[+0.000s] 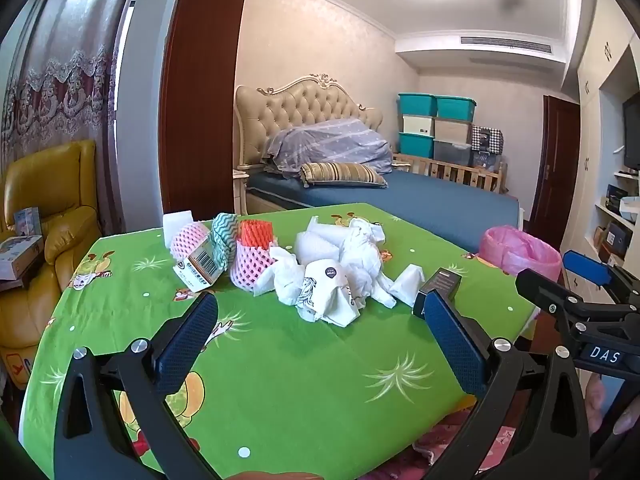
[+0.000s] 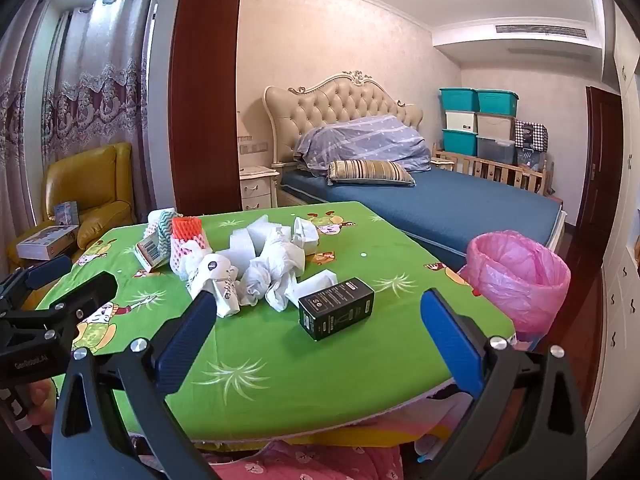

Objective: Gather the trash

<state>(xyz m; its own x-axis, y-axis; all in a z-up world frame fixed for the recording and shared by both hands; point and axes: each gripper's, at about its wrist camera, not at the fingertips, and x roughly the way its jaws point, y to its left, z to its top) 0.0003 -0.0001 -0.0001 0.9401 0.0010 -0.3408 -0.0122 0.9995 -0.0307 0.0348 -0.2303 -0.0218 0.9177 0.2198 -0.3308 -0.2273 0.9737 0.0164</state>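
Left tongs (image 1: 320, 332) wide, right tongs (image 2: 316, 320) wide, both empty above bench (image 1: 280, 380). Trash (image 2: 256, 268) heaped mid-bench; black box (image 2: 336, 314) nearest. Pink-lined bin (image 2: 520, 276) beside right edge.

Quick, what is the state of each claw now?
Left claw: open, holding nothing.
Right claw: open, holding nothing.
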